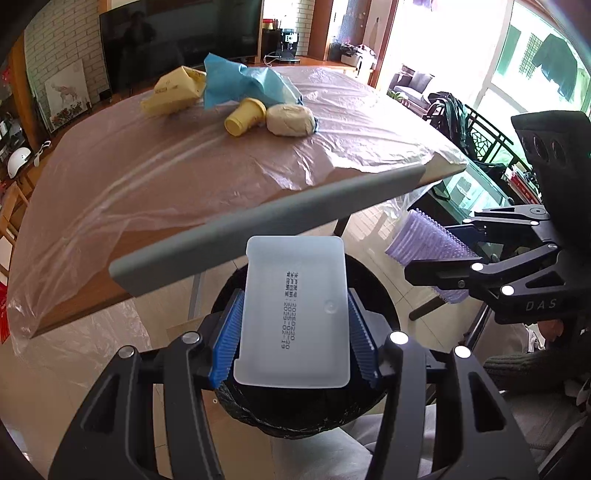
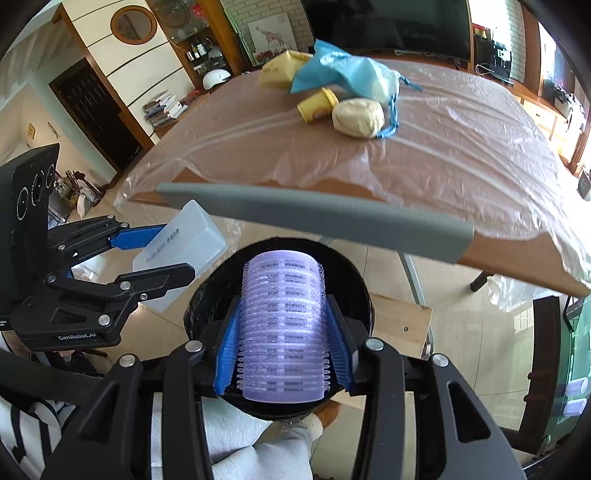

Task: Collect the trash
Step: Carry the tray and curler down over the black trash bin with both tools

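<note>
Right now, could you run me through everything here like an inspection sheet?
Surface: wooden table draped in clear plastic sheet; grey edge strip.
Job's things: white plastic box and stack of purple cups, both held over the black-lined bin.
Clutter: on the table, yellow cup, blue bag, yellow carton, beige lump.
Tongs: left tongs shut on the box; right tongs shut on the cups.
Cables: nothing seen near the work.
Surroundings: television, picture, window.
</note>
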Demonstrator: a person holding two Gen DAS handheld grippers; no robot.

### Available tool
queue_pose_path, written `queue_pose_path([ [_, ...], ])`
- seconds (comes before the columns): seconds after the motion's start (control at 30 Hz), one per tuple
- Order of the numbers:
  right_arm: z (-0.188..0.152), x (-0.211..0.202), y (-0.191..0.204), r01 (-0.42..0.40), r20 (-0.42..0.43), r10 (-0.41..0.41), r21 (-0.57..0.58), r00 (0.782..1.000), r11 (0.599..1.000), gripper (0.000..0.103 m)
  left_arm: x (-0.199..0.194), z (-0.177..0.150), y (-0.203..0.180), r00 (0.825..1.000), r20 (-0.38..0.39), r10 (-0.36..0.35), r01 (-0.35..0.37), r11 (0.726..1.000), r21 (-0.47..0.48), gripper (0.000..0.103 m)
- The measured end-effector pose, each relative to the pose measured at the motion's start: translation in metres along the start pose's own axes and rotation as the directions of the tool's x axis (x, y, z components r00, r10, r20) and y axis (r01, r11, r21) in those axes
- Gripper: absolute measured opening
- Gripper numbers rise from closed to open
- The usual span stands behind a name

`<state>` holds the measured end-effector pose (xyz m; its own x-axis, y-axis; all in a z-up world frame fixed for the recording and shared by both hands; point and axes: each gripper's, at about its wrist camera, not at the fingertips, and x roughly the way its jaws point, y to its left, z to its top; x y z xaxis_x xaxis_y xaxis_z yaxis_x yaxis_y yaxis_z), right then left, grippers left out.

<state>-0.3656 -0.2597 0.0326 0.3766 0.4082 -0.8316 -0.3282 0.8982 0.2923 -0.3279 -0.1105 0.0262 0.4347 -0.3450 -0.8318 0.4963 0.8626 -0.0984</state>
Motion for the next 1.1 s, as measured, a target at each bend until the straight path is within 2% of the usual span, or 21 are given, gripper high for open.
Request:
queue_pose_path([
  [0.47,-0.006,0.031,0.0,0.037,-0.064,-0.039,-0.035,0.997,0.999,0.042,0.024,-0.022,0.002,0.996,-0.083,0.042,-0.043,0.999,-0.01,0.054],
  [1.1,-0.009,0.066,0.003,0.083,-0.085,-0.087,-0.051,0.993,0.995,0.042,0.053,-0.04,0.004,0.984,-0.158,0.077,-0.078,0.997,-0.001,0.054],
])
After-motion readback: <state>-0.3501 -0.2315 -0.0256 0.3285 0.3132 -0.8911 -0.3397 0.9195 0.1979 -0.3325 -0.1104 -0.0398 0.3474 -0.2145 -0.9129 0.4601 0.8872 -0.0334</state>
